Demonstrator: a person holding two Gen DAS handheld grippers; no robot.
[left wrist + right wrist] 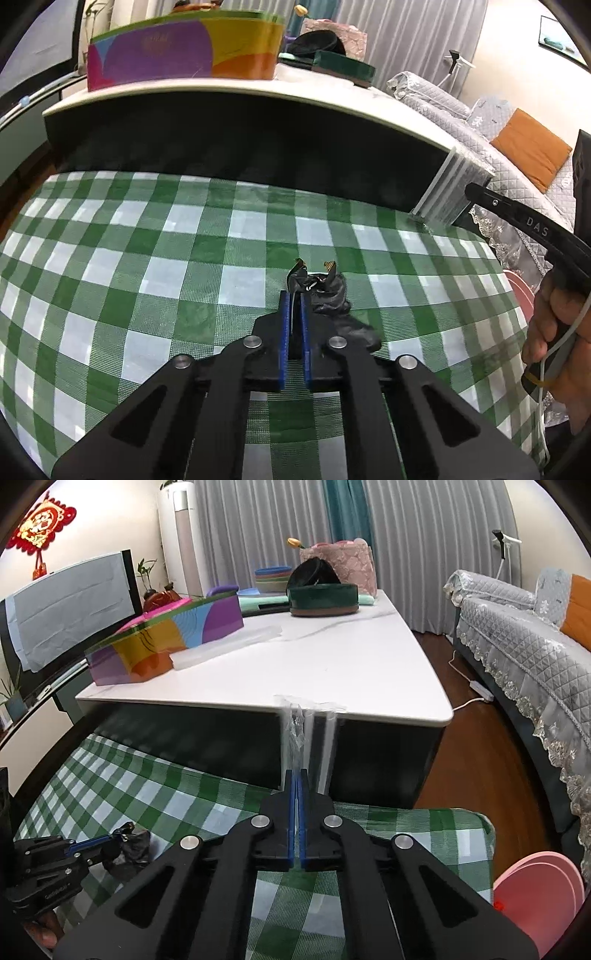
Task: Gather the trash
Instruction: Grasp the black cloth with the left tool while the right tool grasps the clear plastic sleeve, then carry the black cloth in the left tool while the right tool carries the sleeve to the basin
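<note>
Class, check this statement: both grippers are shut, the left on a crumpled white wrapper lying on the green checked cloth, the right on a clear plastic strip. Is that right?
Not quite. The wrapper in the left gripper is black, not white, as the left wrist view shows. The rest stands: it lies on the green checked cloth, and the right gripper is shut on the clear plastic strip.

Your left tongs (294, 295) and right tongs (297, 775): matte black linkage arms with long slots, round silver pivot pins, blue pads on the fingers. Black handle lettered "DAS". White cable runs past your right hand (554, 325); yellow band around the grip.
</note>
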